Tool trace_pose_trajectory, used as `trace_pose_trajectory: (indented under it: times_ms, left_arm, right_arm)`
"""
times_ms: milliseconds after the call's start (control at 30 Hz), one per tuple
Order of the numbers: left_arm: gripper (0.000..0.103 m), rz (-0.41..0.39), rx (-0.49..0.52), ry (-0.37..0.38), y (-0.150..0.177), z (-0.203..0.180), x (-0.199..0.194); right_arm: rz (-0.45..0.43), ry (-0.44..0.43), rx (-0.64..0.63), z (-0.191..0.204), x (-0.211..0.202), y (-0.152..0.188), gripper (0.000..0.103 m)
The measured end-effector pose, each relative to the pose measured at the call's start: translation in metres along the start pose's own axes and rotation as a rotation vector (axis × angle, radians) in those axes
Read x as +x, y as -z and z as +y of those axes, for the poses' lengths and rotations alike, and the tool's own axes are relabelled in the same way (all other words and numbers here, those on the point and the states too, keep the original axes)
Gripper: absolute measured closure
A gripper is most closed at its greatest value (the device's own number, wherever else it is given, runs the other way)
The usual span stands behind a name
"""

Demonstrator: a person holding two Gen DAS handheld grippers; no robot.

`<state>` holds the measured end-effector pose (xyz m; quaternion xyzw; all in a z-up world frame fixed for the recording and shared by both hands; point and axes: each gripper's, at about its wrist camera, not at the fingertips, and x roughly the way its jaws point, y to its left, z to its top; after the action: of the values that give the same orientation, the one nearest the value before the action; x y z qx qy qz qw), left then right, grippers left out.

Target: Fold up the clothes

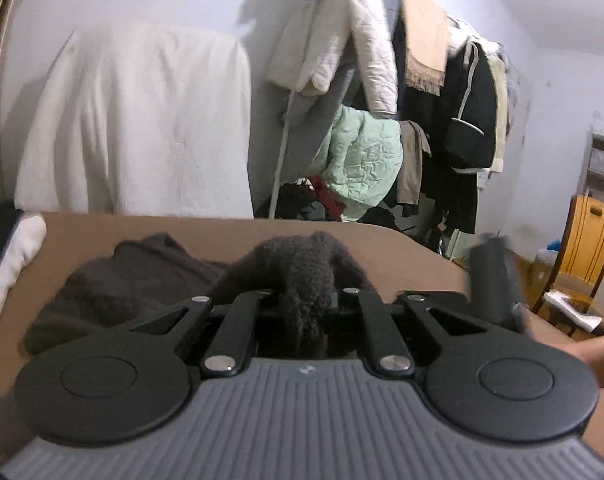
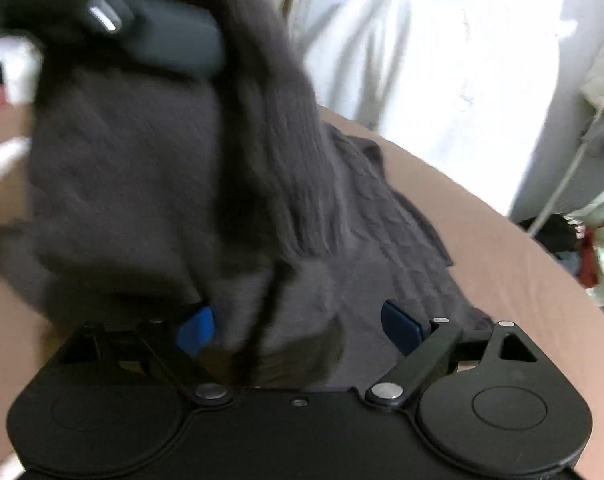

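A dark brown knit sweater (image 1: 141, 280) lies on the brown bed (image 1: 402, 256). My left gripper (image 1: 306, 296) is shut on a bunched fold of it, and knit spills back over the fingers. In the right wrist view this fold of the sweater (image 2: 121, 180) hangs lifted from the left gripper (image 2: 153, 40) at the top left, blurred by motion. The right gripper (image 2: 297, 328) is open, its blue pads (image 2: 195, 330) wide apart with sweater cloth lying loosely between them. In the left wrist view the right gripper (image 1: 492, 276) shows as a dark blur at the bed's right edge.
A white sheet-draped shape (image 1: 141, 120) stands against the wall behind the bed. A crowded clothes rack (image 1: 382, 100) stands beyond the far edge. At the far right is a wooden chair (image 1: 582, 248), at the left a white pillow (image 1: 9, 264). A person's forearm (image 1: 598, 356) enters from the right.
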<state>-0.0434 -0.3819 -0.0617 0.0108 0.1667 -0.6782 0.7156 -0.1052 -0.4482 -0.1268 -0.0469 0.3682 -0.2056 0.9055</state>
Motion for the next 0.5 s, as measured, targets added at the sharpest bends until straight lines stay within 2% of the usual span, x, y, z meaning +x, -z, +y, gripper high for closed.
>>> trace_pose_trajectory:
  times_ms: [33, 100, 133, 267, 400, 467, 500]
  left_arm:
    - [0.094, -0.001, -0.019, 0.005, -0.001, 0.0, -0.002]
    - [0.095, -0.02, -0.004, -0.019, -0.003, -0.002, -0.005]
    - [0.095, -0.038, 0.024, -0.028, -0.005, -0.004, -0.009]
    - [0.095, -0.087, 0.038, 0.023, -0.019, -0.015, -0.021]
    - [0.095, -0.086, 0.062, 0.077, -0.034, -0.034, -0.015]
    - [0.095, -0.072, 0.013, 0.132, -0.037, -0.038, -0.009]
    - [0.095, -0.054, -0.042, 0.179, -0.038, -0.038, -0.002]
  right_arm:
    - [0.001, -0.022, 0.017, -0.007, 0.009, -0.001, 0.02]
    - [0.028, -0.079, 0.055, -0.025, 0.022, -0.006, 0.062]
    - [0.013, -0.048, 0.067, -0.035, 0.013, -0.008, 0.092]
    - [-0.047, 0.076, 0.114, -0.073, -0.021, -0.014, 0.094]
    - [-0.107, 0.201, 0.162, -0.112, -0.056, -0.02, 0.095]
    - [-0.137, 0.263, 0.185, -0.132, -0.073, -0.023, 0.095]
    - [-0.152, 0.294, 0.197, -0.141, -0.081, -0.025, 0.095]
